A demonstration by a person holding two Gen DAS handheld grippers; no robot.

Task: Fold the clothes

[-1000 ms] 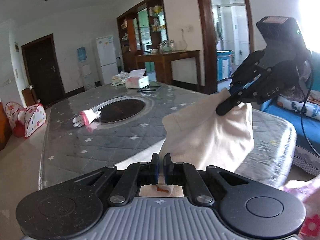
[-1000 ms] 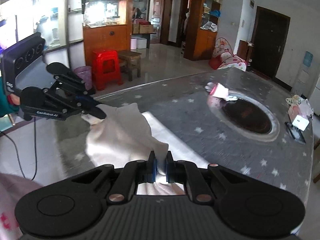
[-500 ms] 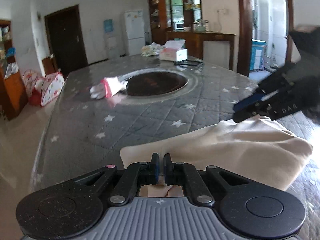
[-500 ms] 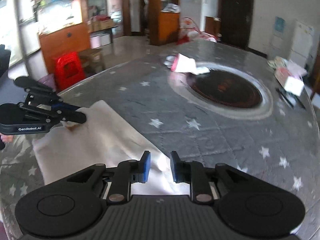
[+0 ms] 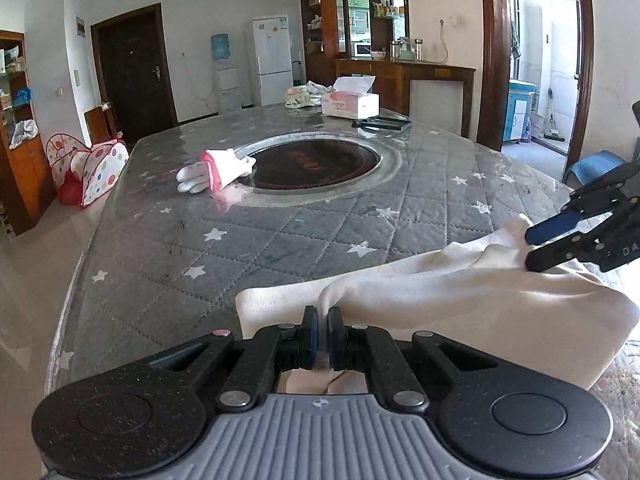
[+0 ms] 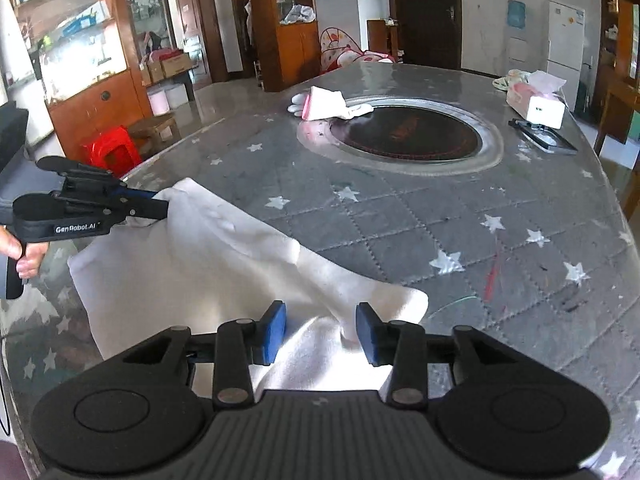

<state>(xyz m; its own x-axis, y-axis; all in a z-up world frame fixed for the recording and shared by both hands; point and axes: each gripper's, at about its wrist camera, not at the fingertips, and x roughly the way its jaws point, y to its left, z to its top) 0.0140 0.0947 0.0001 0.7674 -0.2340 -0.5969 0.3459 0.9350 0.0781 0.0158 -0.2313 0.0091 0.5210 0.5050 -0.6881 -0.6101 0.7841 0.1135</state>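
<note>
A cream-white garment lies folded on the near edge of the grey star-quilted table; it also shows in the right wrist view. My left gripper is shut on a pinch of the garment's edge; in the right wrist view it holds the garment's far left corner. My right gripper is open, its blue pads either side of a raised fold of the cloth. In the left wrist view it hovers open at the garment's right corner.
A white and pink glove lies beside the round dark hotplate in the table's middle. A tissue box and a black tray sit at the far end. A red stool stands on the floor left of the table.
Both grippers lowered the hanging garment onto the table. My right gripper opened and let go of its corner. My left gripper stays shut on the cloth.
</note>
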